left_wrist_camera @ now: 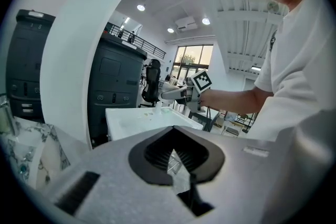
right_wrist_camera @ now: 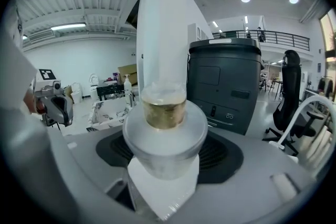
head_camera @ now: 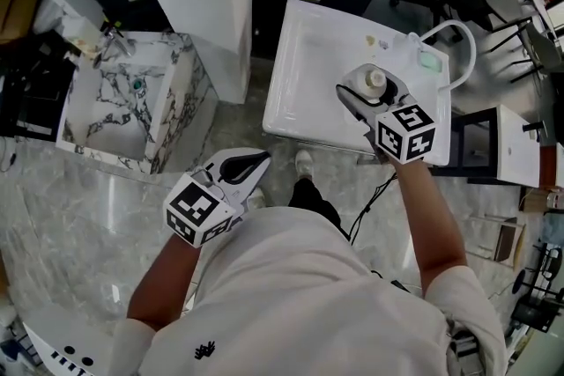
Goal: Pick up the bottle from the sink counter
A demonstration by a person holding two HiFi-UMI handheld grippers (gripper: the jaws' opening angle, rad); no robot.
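Head view: white sink (head_camera: 291, 75), grey floor (head_camera: 79, 216)

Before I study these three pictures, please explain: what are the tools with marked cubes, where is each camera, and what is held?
A person holds a two-jaw hand tool in each hand; there is no robot. The head view looks down from the person's head. The other two cameras ride on the tools and look along their jaws. The right gripper grips a bottle over a white sink. The left gripper is shut and empty. A marble sink stands further left.
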